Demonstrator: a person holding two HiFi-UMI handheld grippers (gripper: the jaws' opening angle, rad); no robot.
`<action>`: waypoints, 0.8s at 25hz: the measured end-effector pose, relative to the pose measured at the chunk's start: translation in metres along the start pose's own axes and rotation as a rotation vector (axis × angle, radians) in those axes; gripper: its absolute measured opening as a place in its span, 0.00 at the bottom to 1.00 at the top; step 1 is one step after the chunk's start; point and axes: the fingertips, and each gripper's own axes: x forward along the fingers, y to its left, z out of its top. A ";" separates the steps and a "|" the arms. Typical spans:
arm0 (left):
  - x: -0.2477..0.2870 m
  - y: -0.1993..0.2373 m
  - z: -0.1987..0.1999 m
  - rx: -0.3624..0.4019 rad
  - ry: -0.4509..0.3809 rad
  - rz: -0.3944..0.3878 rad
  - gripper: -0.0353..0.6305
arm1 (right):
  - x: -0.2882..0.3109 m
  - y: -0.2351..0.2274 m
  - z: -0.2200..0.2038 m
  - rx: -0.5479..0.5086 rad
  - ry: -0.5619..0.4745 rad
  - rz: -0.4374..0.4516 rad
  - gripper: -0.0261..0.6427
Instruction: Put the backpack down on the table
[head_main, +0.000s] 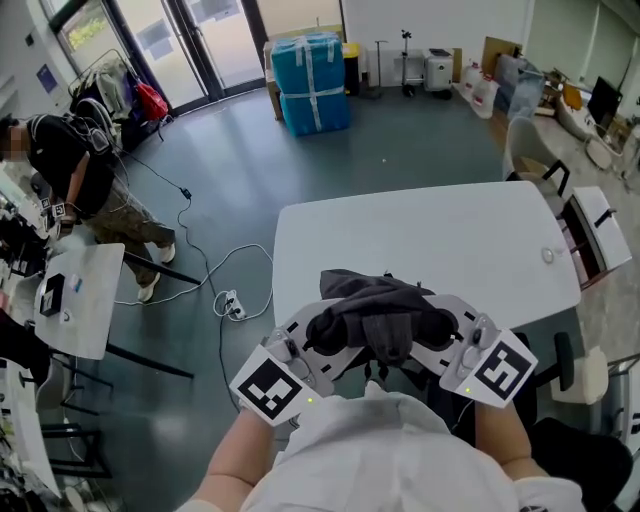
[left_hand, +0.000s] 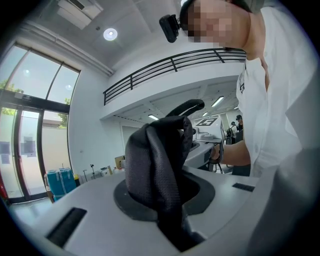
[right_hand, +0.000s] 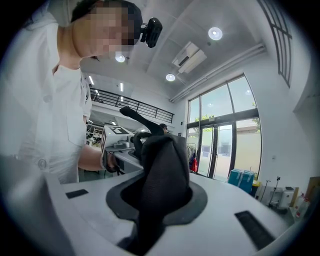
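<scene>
Clamping left tongs and right tongs on folds of black backpack, hanging over near edge of white worktop, possibly clear of it.

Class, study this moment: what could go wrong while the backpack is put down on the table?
The left gripper and right gripper each pinch only a fold of the backpack; it could slip out. The backpack hangs by the near edge of the table, so set down there it might slide off.
</scene>
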 end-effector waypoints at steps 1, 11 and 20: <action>0.005 0.002 -0.001 -0.002 0.006 -0.002 0.17 | -0.002 -0.005 -0.001 0.004 -0.002 -0.001 0.16; 0.026 0.037 -0.009 -0.035 0.002 -0.045 0.17 | 0.014 -0.042 -0.008 0.022 0.013 -0.042 0.16; 0.035 0.081 -0.029 -0.055 -0.002 -0.094 0.17 | 0.046 -0.077 -0.025 0.044 0.041 -0.085 0.16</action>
